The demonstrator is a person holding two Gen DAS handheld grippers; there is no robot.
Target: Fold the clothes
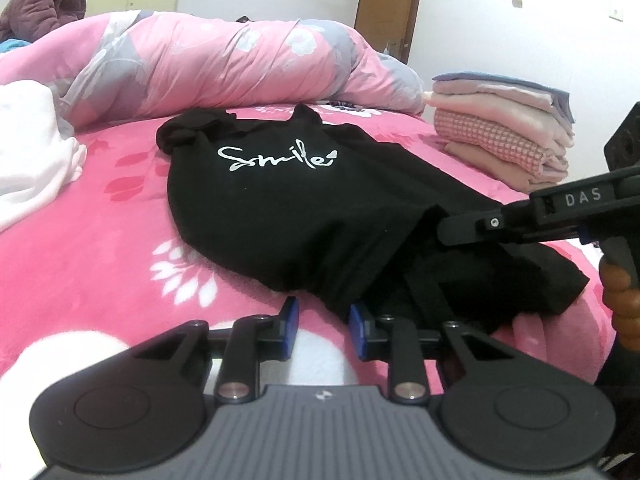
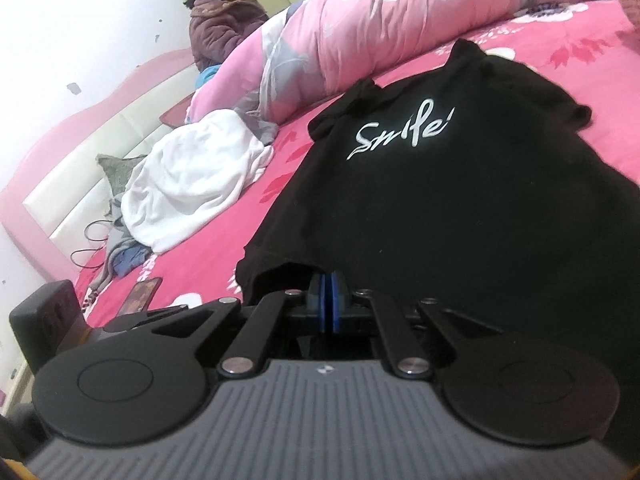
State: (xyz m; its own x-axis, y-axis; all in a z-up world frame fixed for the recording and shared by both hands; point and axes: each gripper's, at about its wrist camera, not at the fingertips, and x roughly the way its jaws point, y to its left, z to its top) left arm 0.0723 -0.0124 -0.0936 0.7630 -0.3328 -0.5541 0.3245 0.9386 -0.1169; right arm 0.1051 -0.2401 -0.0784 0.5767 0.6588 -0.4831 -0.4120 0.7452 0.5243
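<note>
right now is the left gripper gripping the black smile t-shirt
No, the left gripper is open, its blue pads apart at the hem of the black Smile t-shirt with nothing between them.

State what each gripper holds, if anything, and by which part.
The right gripper is shut on the black Smile T-shirt at its bottom hem. The left gripper is open and holds nothing.

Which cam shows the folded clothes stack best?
Left wrist: the folded clothes stack sits in full view on the pink bed, right of the black shirt. Right wrist catches only a blurred pink sliver at the top-right edge.
</note>
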